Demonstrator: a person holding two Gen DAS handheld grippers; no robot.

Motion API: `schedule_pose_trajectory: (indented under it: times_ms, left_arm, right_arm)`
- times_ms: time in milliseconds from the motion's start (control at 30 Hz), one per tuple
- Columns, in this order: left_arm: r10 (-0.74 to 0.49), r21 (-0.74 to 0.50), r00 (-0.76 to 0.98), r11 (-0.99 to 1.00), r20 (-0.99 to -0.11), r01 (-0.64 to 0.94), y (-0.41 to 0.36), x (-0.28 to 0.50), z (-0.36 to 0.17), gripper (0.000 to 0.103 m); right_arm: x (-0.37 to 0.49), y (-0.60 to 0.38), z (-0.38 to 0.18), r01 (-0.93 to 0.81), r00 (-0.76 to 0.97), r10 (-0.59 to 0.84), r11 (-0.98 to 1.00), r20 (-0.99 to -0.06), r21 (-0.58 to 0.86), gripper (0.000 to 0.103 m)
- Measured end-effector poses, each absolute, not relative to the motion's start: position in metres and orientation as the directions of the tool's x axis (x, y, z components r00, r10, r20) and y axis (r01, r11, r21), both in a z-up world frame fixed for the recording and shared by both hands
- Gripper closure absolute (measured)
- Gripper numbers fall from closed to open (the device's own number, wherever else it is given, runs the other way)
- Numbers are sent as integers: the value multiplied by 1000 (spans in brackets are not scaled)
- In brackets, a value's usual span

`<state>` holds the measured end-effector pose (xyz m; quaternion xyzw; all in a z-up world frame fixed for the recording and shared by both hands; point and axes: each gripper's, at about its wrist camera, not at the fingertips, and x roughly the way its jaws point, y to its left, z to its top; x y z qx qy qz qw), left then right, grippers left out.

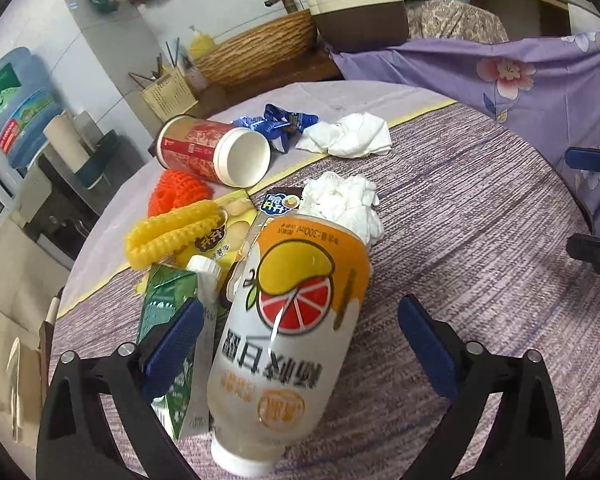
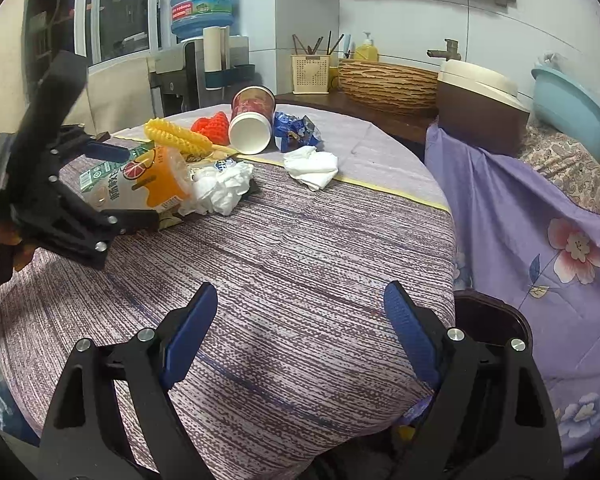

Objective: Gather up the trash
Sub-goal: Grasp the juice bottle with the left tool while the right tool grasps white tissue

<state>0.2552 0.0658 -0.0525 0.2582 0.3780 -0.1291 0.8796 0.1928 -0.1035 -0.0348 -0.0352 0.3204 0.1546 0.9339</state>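
Note:
A plastic juice bottle (image 1: 288,344) with an orange fruit label lies on the purple tablecloth (image 1: 480,240), its white cap toward me. My left gripper (image 1: 300,344) is open with its blue pads on either side of the bottle, not touching it. The same bottle (image 2: 144,184) and left gripper (image 2: 112,188) show in the right wrist view. My right gripper (image 2: 300,336) is open and empty above bare cloth near the table's front edge. Crumpled tissues (image 1: 344,204) (image 1: 350,136), a red paper cup (image 1: 216,152) on its side and a blue wrapper (image 1: 280,122) lie beyond.
A green carton (image 1: 172,328) lies left of the bottle, with yellow foam netting (image 1: 172,232), orange netting (image 1: 176,192) and a snack packet (image 1: 280,202) behind. A dark bin (image 2: 488,320) stands by the table at right, beside purple floral cloth (image 2: 540,240). A counter with a basket (image 2: 384,80) is behind.

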Motion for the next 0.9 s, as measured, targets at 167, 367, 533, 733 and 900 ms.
schedule_pose_trajectory:
  times_ms: [167,367,533,733,900]
  left_arm:
    - [-20,367,675,828,-738,425,65,261,-57,35]
    - [-26,359,730,858,-683,366,71,245,-44,36]
    - [-57,259,769,924,-637,283,93,230,-25,37]
    - [-75,154,817,968,-571,197,115,203,-12,37]
    - [-59,116,845,983,-531,142,126,183,-7,39]
  right_arm:
    - [194,-104,-36,-307,746,258,951,-614,26,18]
    - [199,-102,-38,-310,742,256,951,-619,23,18]
    - [208,-101,-38,-333,723,302,941,-621,69,18]
    - [231,-82,-28,-393,685,374,912,-625,115,18]
    - [259,-54,-22,-446,636,425,884,-644,142,18]
